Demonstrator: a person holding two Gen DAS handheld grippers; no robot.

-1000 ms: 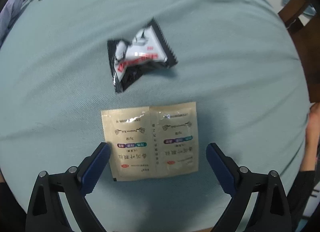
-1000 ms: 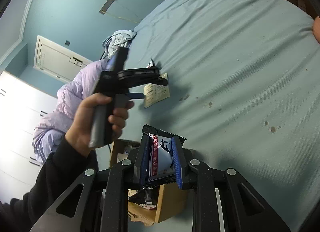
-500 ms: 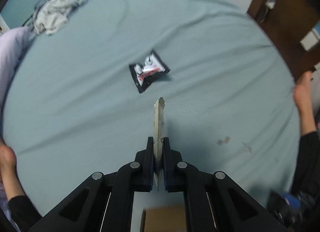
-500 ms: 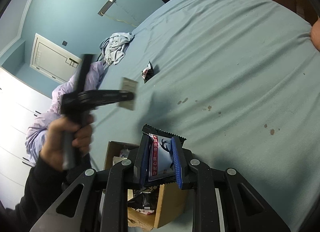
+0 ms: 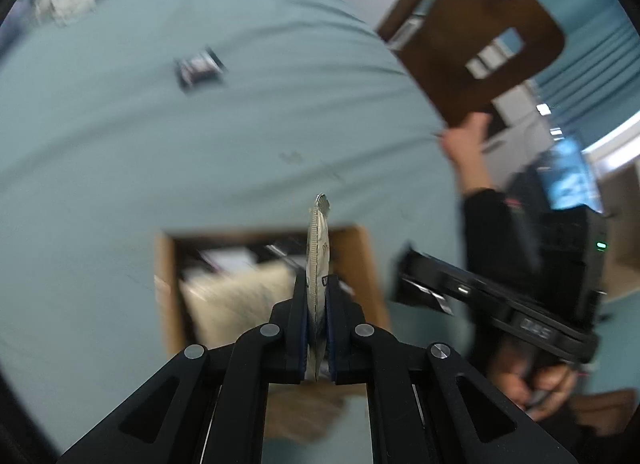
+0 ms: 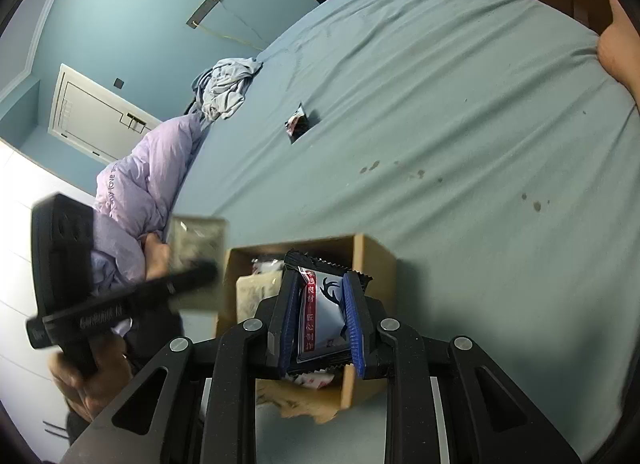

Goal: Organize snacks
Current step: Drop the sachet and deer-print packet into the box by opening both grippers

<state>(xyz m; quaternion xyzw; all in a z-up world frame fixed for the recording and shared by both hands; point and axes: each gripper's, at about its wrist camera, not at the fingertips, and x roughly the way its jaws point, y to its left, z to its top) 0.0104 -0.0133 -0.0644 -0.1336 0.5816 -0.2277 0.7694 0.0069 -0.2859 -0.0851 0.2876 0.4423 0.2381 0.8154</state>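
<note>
Left gripper [image 5: 316, 328] clamped edge-on on the beige sachet [image 5: 318, 248], which stands up between the pads, tip above the cardboard box [image 5: 166, 284]. Right gripper [image 6: 320, 324] narrow, pinching a black-and-white snack packet [image 6: 322, 316] over the same box. Best practice, as I judge it: bring each packet fully past the box rim, lower, then release flat, one hand at a time. One black packet [image 5: 199, 68] lies far ahead of the fingers on the bed [image 5: 100, 152]. Legible: "匠心制作" on the held packet's red stripe.

left wrist: steeply down, close over cardboard box [image 5: 362, 260] | right wrist: shallower, near | shared: box, bed [image 6: 460, 112]
</note>
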